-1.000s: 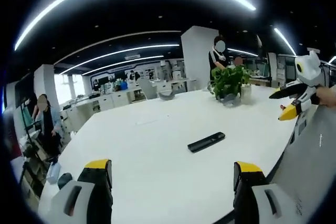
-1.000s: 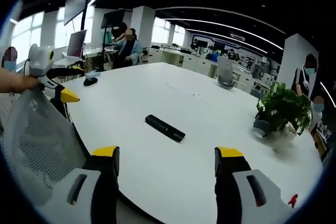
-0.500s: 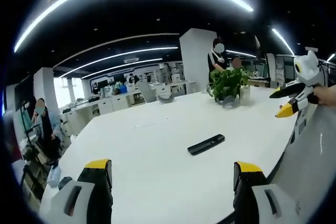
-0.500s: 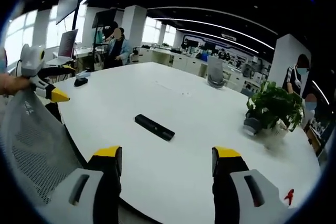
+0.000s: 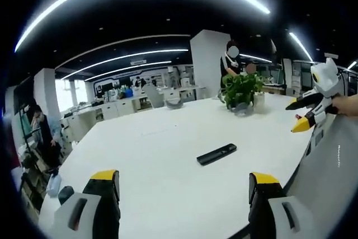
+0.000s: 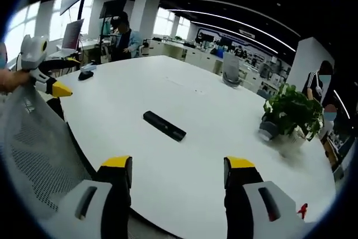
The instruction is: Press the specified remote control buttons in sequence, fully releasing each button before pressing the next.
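Note:
A black remote control (image 5: 216, 154) lies flat on the round white table (image 5: 162, 132), out in front of my left gripper (image 5: 182, 183) and well beyond its jaws. That gripper is open with nothing between its yellow-tipped jaws. In the right gripper view the same remote (image 6: 164, 125) lies ahead of my right gripper (image 6: 178, 167), which is also open and empty, hanging over the table's near edge (image 6: 168, 216). Each gripper appears in the other's view: the right one (image 5: 309, 110) held at the table's right side, the left one (image 6: 45, 76) at the far left.
A potted plant (image 5: 241, 89) (image 6: 293, 117) stands at the table's far side. A grey mesh chair back (image 6: 31, 149) (image 5: 330, 177) sits between the two grippers. A small dark object (image 6: 85, 74) lies near the table's left edge. People stand and sit in the office behind.
Both views have shifted slightly with the hands; the right gripper view has drawn a little closer to the table. The remote lies where it was and both grippers stay open.

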The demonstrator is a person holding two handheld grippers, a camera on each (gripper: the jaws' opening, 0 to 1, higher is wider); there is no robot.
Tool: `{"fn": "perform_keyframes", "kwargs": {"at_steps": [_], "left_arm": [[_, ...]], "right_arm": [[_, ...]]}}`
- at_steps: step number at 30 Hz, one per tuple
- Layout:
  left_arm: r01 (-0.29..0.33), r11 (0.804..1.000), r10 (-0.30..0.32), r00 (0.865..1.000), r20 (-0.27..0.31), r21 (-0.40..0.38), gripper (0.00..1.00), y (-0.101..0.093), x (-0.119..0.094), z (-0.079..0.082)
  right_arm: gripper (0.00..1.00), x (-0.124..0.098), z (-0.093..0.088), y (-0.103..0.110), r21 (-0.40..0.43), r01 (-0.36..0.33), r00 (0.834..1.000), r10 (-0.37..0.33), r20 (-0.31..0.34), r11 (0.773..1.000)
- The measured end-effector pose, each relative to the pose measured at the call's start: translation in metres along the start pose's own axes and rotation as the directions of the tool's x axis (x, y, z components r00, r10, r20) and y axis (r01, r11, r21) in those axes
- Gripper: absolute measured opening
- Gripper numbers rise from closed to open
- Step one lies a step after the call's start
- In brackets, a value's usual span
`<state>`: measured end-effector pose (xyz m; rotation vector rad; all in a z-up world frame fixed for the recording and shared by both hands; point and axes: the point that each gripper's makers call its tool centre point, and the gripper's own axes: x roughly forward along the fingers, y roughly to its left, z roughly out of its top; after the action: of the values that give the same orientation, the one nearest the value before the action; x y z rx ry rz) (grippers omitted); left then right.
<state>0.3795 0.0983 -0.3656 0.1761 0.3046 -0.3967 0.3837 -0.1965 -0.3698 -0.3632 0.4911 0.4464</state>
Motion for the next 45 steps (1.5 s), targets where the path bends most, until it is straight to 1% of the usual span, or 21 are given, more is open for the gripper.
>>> {"fn": "perform_keyframes", "kwargs": {"at_steps": [1, 2, 5, 7, 8, 9, 12, 14, 16, 19, 21, 24, 26, 29, 31, 36, 39, 42, 45], "left_arm": [[0.002, 1.0, -0.002, 1.0, -0.013, 0.024, 1.0, -0.001, -0.001, -0.003], [-0.014, 0.999, 0.016, 0.999, -0.037, 0.047, 1.0, 0.0, -0.002, -0.008], [-0.029, 0.999, 0.03, 0.999, -0.042, 0.026, 1.0, 0.005, -0.001, -0.008], [-0.016, 1.0, 0.016, 0.999, -0.052, 0.013, 1.0, 0.002, -0.001, -0.01], [-0.003, 1.0, 0.005, 0.997, -0.071, 0.028, 1.0, 0.0, 0.0, -0.013], [-0.003, 0.999, 0.006, 0.997, -0.073, 0.038, 1.0, 0.0, 0.0, -0.014], [-0.004, 1.0, 0.005, 0.999, -0.053, 0.028, 1.0, -0.002, -0.003, -0.009], [-0.003, 1.0, 0.005, 0.998, -0.064, 0.027, 1.0, -0.003, -0.002, -0.01], [0.006, 0.999, -0.004, 0.998, -0.07, 0.036, 1.0, -0.003, 0.0, -0.009], [0.008, 0.999, -0.006, 0.999, -0.052, 0.041, 1.0, -0.002, 0.0, -0.007], [0.009, 1.0, -0.008, 0.999, -0.05, 0.027, 1.0, -0.003, -0.001, -0.007], [0.025, 1.0, -0.025, 0.998, -0.059, 0.009, 1.0, -0.003, 0.002, -0.009], [0.026, 1.0, -0.025, 0.998, -0.056, 0.014, 1.0, -0.003, 0.002, -0.009], [0.014, 1.0, -0.014, 0.998, -0.059, 0.002, 1.0, 0.001, 0.003, -0.012], [0.009, 1.0, -0.009, 0.998, -0.061, -0.003, 1.0, 0.001, 0.004, -0.012], [0.003, 1.0, -0.003, 0.997, -0.072, 0.002, 1.0, 0.002, 0.004, -0.014], [0.0, 1.0, 0.0, 0.997, -0.077, 0.008, 1.0, 0.003, 0.004, -0.015], [0.005, 1.0, -0.004, 0.996, -0.084, 0.011, 1.0, 0.002, 0.004, -0.016], [0.009, 1.0, -0.007, 0.996, -0.086, 0.014, 1.0, 0.001, 0.004, -0.017]], "right_arm": [[0.67, 0.0, 0.0, 0.0, 0.002, 0.001, 1.0, -0.001, 0.003, 1.0], [0.66, 0.001, 0.0, -0.001, 0.008, 0.0, 1.0, 0.0, 0.004, 1.0], [0.66, 0.004, -0.004, -0.002, 0.019, -0.009, 1.0, 0.009, -0.016, 1.0], [0.67, 0.004, -0.003, -0.002, 0.01, -0.012, 1.0, 0.012, -0.017, 1.0], [0.66, 0.003, -0.002, -0.001, 0.0, -0.011, 1.0, 0.011, -0.011, 1.0], [0.66, 0.003, -0.001, 0.0, -0.009, -0.01, 1.0, 0.01, -0.007, 1.0], [0.65, 0.002, -0.003, -0.003, -0.029, 0.004, 1.0, -0.004, -0.01, 1.0], [0.63, 0.003, -0.004, -0.005, -0.04, 0.008, 1.0, -0.009, -0.022, 0.999], [0.63, 0.005, -0.003, -0.007, -0.036, 0.01, 1.0, -0.011, -0.022, 0.999], [0.64, 0.004, -0.005, -0.011, -0.015, 0.011, 1.0, -0.012, -0.018, 1.0], [0.63, 0.004, -0.006, -0.009, -0.02, 0.007, 1.0, -0.008, -0.025, 1.0], [0.6, 0.007, -0.008, -0.009, -0.044, 0.001, 0.999, -0.003, -0.042, 0.999], [0.59, 0.008, -0.008, -0.005, -0.039, -0.013, 0.998, 0.011, -0.056, 0.999], [0.58, 0.008, -0.01, -0.002, -0.051, -0.025, 0.998, 0.022, -0.062, 0.998], [0.58, 0.008, -0.009, 0.002, -0.07, -0.033, 0.998, 0.028, -0.062, 0.997], [0.57, 0.01, -0.01, 0.006, -0.08, -0.049, 0.997, 0.044, -0.066, 0.996], [0.56, 0.01, -0.01, 0.006, -0.09, -0.051, 0.997, 0.045, -0.07, 0.995], [0.56, 0.01, -0.01, 0.005, -0.082, -0.055, 0.996, 0.049, -0.069, 0.995], [0.55, 0.009, -0.01, 0.003, -0.083, -0.046, 0.997, 0.041, -0.063, 0.996]]}}
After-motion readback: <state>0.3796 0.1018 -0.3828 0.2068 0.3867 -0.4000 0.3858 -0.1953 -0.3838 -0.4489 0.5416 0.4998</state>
